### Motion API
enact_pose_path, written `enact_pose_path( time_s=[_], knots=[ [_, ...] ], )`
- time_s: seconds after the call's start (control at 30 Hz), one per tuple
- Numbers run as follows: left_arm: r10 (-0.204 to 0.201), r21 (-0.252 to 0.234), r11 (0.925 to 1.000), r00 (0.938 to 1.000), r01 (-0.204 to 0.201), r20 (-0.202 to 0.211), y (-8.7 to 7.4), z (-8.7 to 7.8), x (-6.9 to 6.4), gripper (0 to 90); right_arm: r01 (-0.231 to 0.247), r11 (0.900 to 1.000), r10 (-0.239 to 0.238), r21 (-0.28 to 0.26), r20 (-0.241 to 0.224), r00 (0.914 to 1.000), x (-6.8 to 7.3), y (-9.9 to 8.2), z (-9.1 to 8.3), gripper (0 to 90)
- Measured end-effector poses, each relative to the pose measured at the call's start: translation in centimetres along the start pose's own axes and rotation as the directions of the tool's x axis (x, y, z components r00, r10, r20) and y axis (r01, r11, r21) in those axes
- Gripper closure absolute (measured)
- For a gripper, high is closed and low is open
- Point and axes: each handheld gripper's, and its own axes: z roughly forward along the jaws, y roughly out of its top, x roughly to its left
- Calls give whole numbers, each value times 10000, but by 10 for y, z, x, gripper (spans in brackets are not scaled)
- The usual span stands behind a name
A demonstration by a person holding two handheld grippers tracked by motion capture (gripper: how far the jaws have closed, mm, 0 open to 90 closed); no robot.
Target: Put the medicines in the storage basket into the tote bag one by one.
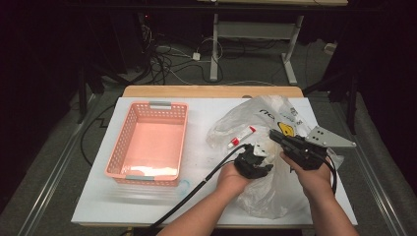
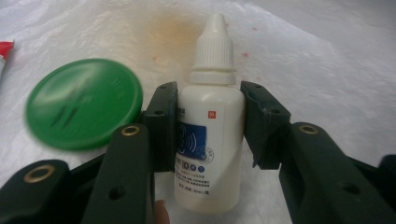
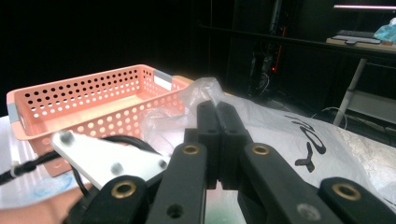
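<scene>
Far on the left of the table [image 1: 196,196] sits the pink basket [image 1: 119,142]; I see nothing in it from the high view; a little way to its right lies a small white tube with a red cap [image 1: 241,136], at the mouth of the plastic bag [image 1: 265,191].

Next comes my left claw [image 2: 210,100]; it is clenched on a small white bottle [image 2: 210,140]; one pad sits on each side of the bottle's fat middle; the bottle's long way runs straight out from the claw, with the pointy cap at the far end and the flat bottom down by my hand; a round green lid [image 2: 84,102] lies flat on the bag just beside the bottle, on its left in the left gripper view.

On the right is my right claw [image 3: 217,109]; its jaws are squeezed tight together, and I think they pinch the clear edge of the bag, which bunches up at their tips.

The thing that matters most is this: the basket lies well apart from the bottle, off to the left across the bare table; my left hand is the nearer one and it already has the bottle; so I think the next move is a carry to the left, with the grip kept firm so the smooth bottle does not slip.
</scene>
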Motion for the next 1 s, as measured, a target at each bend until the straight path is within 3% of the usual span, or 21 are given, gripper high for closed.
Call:
enact_pose_path(
  time_s=[0.17,0.23,0.33,0.4,0.47,0.57,0.63,0.67,0.77,0.83,0.97,1.0],
  knots=[
    [-39,-73,10000,9997,41,260,0,7,-1,570,-46,10000,46,59,5,10000,-2,-1,-1,900],
    [61,-73,10000,9988,-57,482,0,5,-1,517,-89,9999,89,71,20,10000,-3,-2,-1,900],
    [-72,-155,9998,9966,85,821,-4,-4,-3,438,-98,9999,98,67,27,9999,-3,-2,-1,900],
    [-84,-194,9998,9963,101,851,-9,-15,-4,433,-120,9999,120,27,48,9999,-3,-1,-2,900],
    [-63,-274,9996,9975,83,706,-19,-32,-3,400,-151,9999,151,30,71,9999,-4,-1,-2,900],
    [-179,-340,9993,9998,179,-4,-39,-62,6,355,-165,9998,164,60,116,9998,-4,-3,-2,900],
    [-161,-127,9998,9984,155,-550,-52,-74,13,310,-156,9998,155,83,147,9998,-4,-3,-2,900],
    [-328,103,9994,9974,336,-648,-58,-77,19,275,-170,9998,168,137,154,9997,-3,-3,-2,900],
    [-790,757,9934,9931,856,-863,-73,-78,31,207,-59,9998,56,180,163,9999,-2,-4,0,900],
    [-1046,816,9905,9917,1106,-744,-75,-73,34,139,-88,9996,84,262,186,9998,-2,-4,1,900],
    [-999,1033,9889,9923,1071,-732,-65,-58,30,113,-81,9994,75,333,170,9998,0,-6,2,900],
    [-715,1217,9889,9910,853,-1131,-62,-54,25,114,-9,9993,3,361,143,9999,0,-6,2,900]
  ],
)
